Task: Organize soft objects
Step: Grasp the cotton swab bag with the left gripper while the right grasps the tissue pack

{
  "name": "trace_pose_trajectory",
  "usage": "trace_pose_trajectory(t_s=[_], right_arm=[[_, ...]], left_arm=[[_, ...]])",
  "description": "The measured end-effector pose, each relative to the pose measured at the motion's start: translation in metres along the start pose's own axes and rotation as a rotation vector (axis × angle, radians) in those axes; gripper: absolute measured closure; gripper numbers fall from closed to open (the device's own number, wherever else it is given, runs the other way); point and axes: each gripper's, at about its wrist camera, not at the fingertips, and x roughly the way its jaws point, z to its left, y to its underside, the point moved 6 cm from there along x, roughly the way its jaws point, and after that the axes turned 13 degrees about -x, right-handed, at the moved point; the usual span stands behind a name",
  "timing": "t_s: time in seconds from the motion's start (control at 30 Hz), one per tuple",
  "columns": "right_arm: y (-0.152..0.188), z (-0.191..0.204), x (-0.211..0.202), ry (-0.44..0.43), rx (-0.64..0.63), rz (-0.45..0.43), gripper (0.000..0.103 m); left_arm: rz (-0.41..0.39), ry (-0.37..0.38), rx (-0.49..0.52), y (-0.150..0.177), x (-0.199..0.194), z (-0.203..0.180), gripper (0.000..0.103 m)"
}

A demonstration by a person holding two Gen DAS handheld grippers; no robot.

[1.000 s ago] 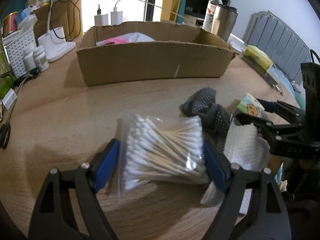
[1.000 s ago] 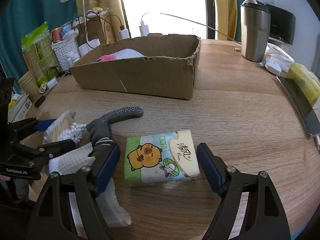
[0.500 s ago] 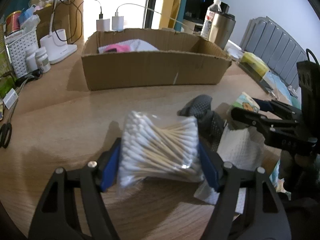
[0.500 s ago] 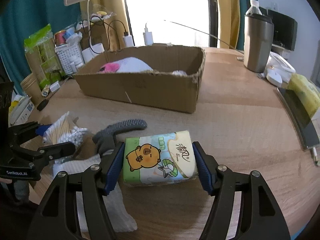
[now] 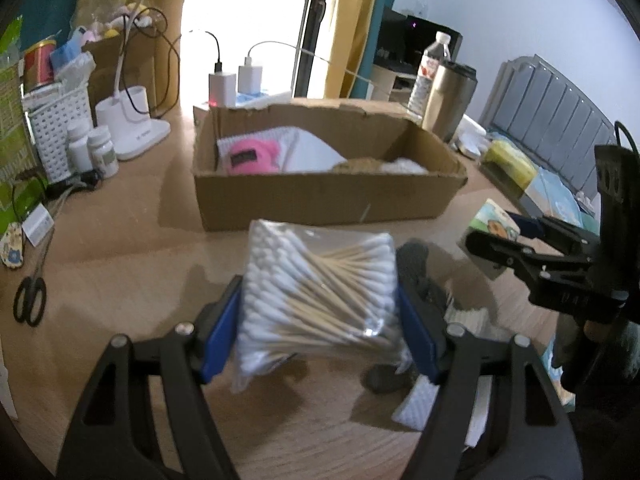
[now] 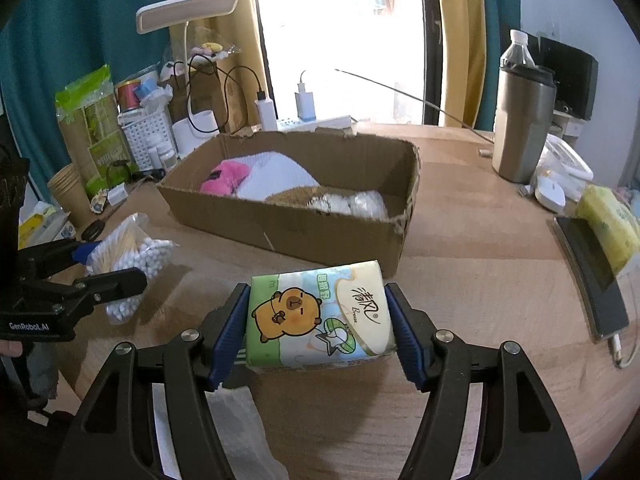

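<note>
A round wooden table with a light grain [image 6: 472,264] is seen in the foreground. Behind it, strong daylight is let in through a tall window [image 6: 340,28], which is framed by mustard yellow curtains [image 6: 456,40] and dark teal curtains [image 6: 80,20]. A pale blue-white wall [image 5: 520,20] is seen on the right, and a grey padded panelled headboard [image 5: 560,108] is placed against it.

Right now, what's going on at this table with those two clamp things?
A person is tidying soft things into the cardboard box. The left tool is shut on a bag of cotton swabs, and the right tool is shut on a pack of tissues. Both are lifted in front of the box, which already holds a pink item.
</note>
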Motion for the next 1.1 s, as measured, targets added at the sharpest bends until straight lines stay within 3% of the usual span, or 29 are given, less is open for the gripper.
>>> trace_pose_trajectory(t_s=[0.6,1.1], right_arm=[[-0.035,-0.004,-0.006,0.028,-0.029,-0.046,0.034],[-0.058,-0.016,0.004,0.043,-0.021,-0.071,0.034]], left_arm=[[-0.08,0.061,0.007,-0.04,-0.02,-0.003,0.03],[-0.107,0.086,0.033,-0.068,-0.015,-0.009,0.03]])
